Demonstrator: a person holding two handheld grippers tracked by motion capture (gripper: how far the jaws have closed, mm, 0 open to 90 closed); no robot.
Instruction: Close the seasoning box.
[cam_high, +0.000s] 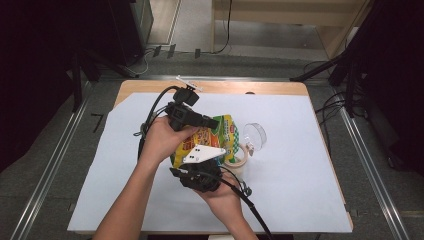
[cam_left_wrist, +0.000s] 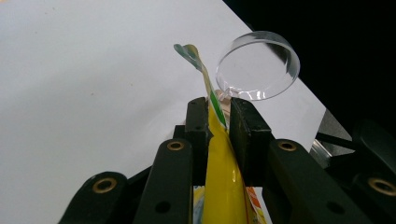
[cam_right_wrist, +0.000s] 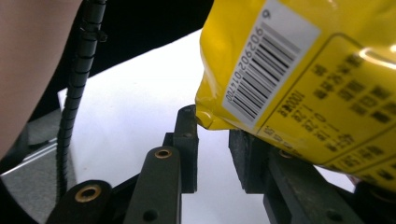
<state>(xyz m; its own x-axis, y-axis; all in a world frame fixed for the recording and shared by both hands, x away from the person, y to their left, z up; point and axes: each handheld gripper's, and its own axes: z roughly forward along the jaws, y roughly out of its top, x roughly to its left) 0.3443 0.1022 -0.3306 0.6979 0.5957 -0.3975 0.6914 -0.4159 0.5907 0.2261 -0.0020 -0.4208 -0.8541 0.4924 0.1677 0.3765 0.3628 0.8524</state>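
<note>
Yellow snack bag (cam_left_wrist: 223, 186): top seam clamped in left claw (cam_left_wrist: 218, 122), held above the surface (cam_left_wrist: 84, 84). Right claw (cam_right_wrist: 212, 140): jaws apart, bag's lower corner between them. Clear cup (cam_left_wrist: 258, 65): beyond left claw.

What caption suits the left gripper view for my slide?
Left gripper clamps the yellow snack bag by its edge, a clear round lid beyond.

Yellow snack bag (cam_right_wrist: 299, 79) cut off by the right gripper view's top and right edges
</note>
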